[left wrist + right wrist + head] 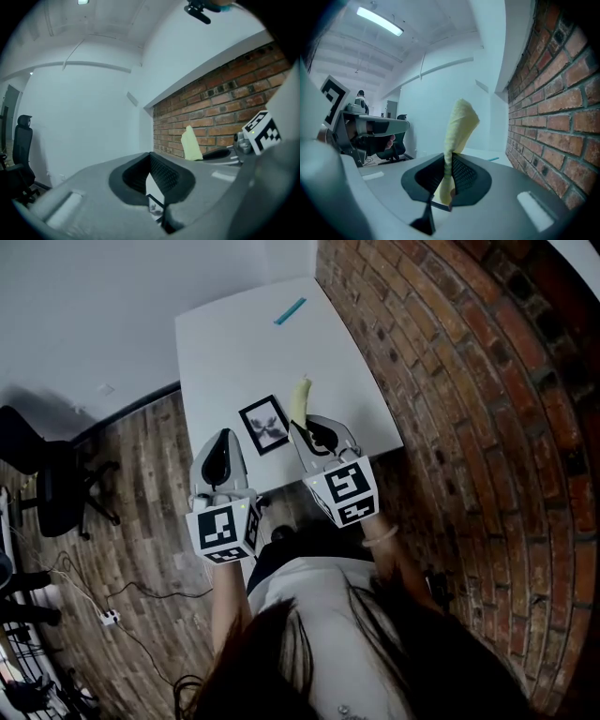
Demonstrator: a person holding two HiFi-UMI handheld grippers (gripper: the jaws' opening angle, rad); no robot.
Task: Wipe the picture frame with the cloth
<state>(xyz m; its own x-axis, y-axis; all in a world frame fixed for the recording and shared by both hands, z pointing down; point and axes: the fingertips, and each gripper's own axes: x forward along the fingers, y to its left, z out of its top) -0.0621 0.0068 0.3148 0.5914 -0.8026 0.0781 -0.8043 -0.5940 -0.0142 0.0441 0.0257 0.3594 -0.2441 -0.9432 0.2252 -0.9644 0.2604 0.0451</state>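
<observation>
Right gripper view: right gripper (449, 176) pinches cloth (459, 124); left gripper (152, 180) closed.

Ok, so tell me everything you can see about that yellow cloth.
The cloth is pale yellow, soft-looking fabric, bunched into a narrow folded strip. The right gripper is shut on its lower part, and the free end stands out beyond the jaws, slightly curled at the tip. In the head view it shows over the white table, just right of the black picture frame. Whether it touches either cannot be told.
</observation>
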